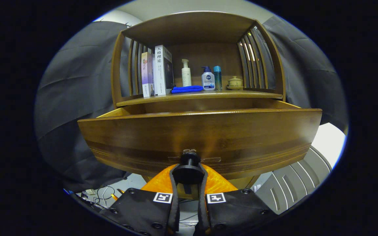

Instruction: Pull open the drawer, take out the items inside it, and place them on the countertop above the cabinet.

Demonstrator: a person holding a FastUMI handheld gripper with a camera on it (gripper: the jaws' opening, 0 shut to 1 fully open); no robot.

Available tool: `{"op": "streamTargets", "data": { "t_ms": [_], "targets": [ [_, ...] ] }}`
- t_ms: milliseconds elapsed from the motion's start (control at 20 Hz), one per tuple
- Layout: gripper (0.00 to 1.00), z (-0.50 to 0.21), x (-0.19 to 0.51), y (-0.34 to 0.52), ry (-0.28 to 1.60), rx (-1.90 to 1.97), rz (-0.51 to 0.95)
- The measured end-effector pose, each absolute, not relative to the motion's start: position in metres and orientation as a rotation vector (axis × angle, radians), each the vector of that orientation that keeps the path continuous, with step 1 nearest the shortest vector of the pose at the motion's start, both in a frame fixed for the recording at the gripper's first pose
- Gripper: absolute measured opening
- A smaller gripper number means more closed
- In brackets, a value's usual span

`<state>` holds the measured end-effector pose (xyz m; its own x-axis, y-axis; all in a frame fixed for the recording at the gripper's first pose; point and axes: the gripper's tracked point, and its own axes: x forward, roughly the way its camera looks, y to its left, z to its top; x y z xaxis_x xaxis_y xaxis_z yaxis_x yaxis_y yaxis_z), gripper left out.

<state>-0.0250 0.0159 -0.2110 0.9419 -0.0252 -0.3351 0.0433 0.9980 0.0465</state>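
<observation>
Gripper [188,175] closed on knob [189,162] of drawer [199,137], one finger pressed against each side of the knob's dark round head. Knob centred low on the drawer front, metal backplate just behind it. Drawer front standing well forward of cabinet [116,65], side walls exposed on both flanks, so opening judged largely done; full travel not confirmable from this angle. Drawer interior hidden behind the tall front panel: contents not visible, count and kind of items unknown. Beyond the drawer's back edge, countertop [258,95] running the width of the cabinet under the slatted upper frame. Already on the countertop, from the left side: two books [156,70] upright against the slats, blue cloth [186,88] folded flat just beside them, white pump bottle [186,72] behind the cloth, squat pump bottle [208,78] and teal bottle [217,77] touching or nearly so, small lidded cup [235,82] on a saucer near the far slats. Origin of these not determinable; bare strip along the countertop's front edge, most of it toward the cup side, looks usable for placing. Progress judged: step one (pull open) at or near completion; removal of items not begun, since the fingers are occupied with the knob. Remaining: release knob, lift above the front panel to look into the drawer, pick each item, set on countertop. Risk noted: tall front panel blocks a low approach into the drawer.
</observation>
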Motion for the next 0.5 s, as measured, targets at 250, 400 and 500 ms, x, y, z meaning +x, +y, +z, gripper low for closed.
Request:
{"op": "streamTargets", "data": {
  "t_ms": [250,400,500],
  "targets": [
    [0.25,-0.214,-0.047,0.022,0.358,0.041,-0.013],
    [0.24,-0.214,-0.057,0.027,0.366,0.036,0.003],
    [0.24,-0.215,-0.061,0.029,0.370,0.030,0.016]
  ]
}}
